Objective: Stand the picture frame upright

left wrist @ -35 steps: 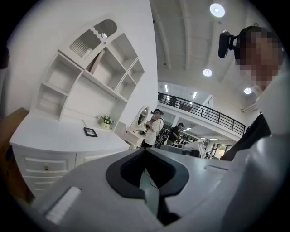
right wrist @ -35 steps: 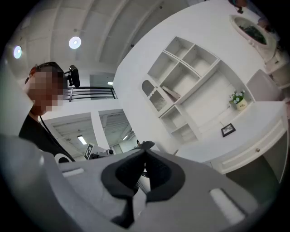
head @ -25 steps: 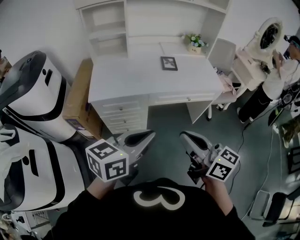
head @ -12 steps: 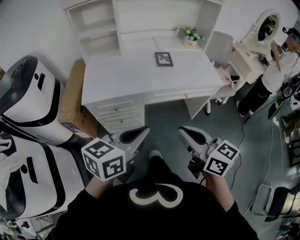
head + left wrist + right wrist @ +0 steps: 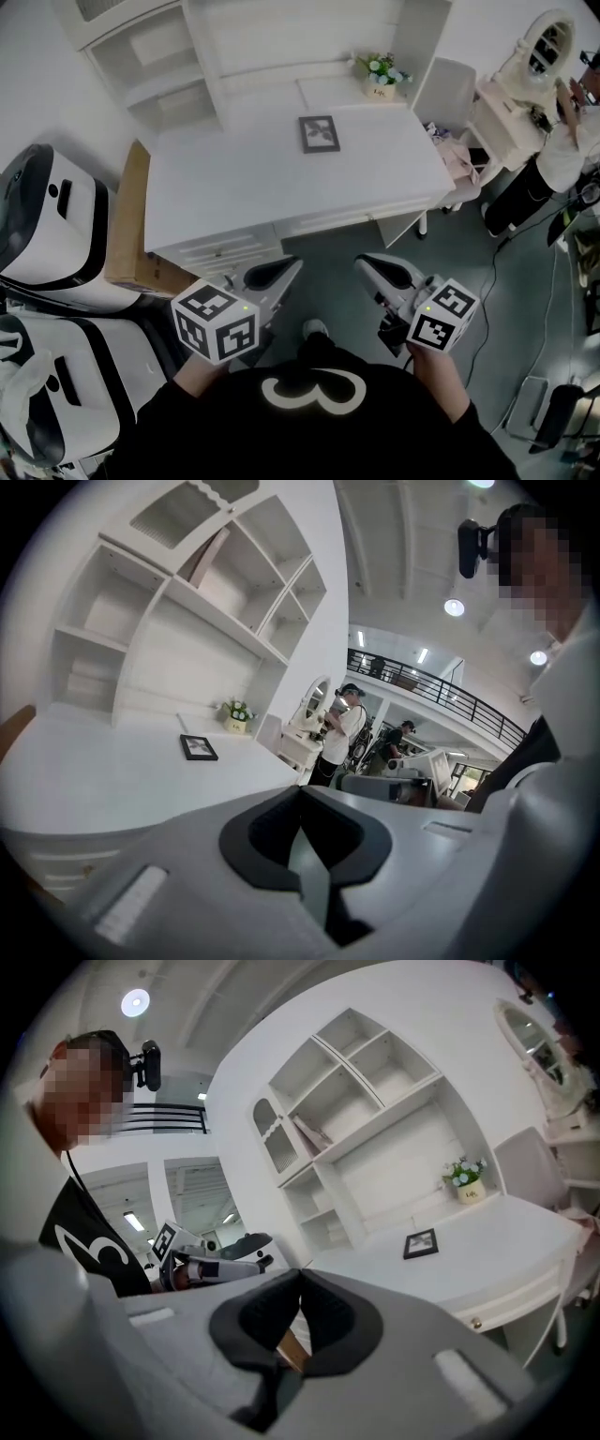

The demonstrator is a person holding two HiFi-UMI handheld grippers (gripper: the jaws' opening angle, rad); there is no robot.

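A small dark picture frame (image 5: 319, 132) lies flat on the white desk (image 5: 234, 187), toward its back right; it also shows as the frame (image 5: 199, 747) in the left gripper view and the frame (image 5: 421, 1242) in the right gripper view. My left gripper (image 5: 286, 272) and right gripper (image 5: 369, 269) hang side by side in front of the desk, well short of the frame. Both are shut with nothing between the jaws. The left gripper (image 5: 300, 794) and the right gripper (image 5: 300, 1279) show their dark pads pressed together.
A small pot of flowers (image 5: 380, 73) stands at the desk's back right, under a white shelf unit (image 5: 141, 56). A white chair (image 5: 448, 103) and a dressing table with a mirror (image 5: 534, 56) are at the right, with a person (image 5: 562, 150). White machines (image 5: 47, 234) and a cardboard box (image 5: 127, 234) sit left.
The view has shifted closer to the desk, so the desk and the frame sit lower and larger in the head view. Both grippers stay shut and hold their places in front of me.
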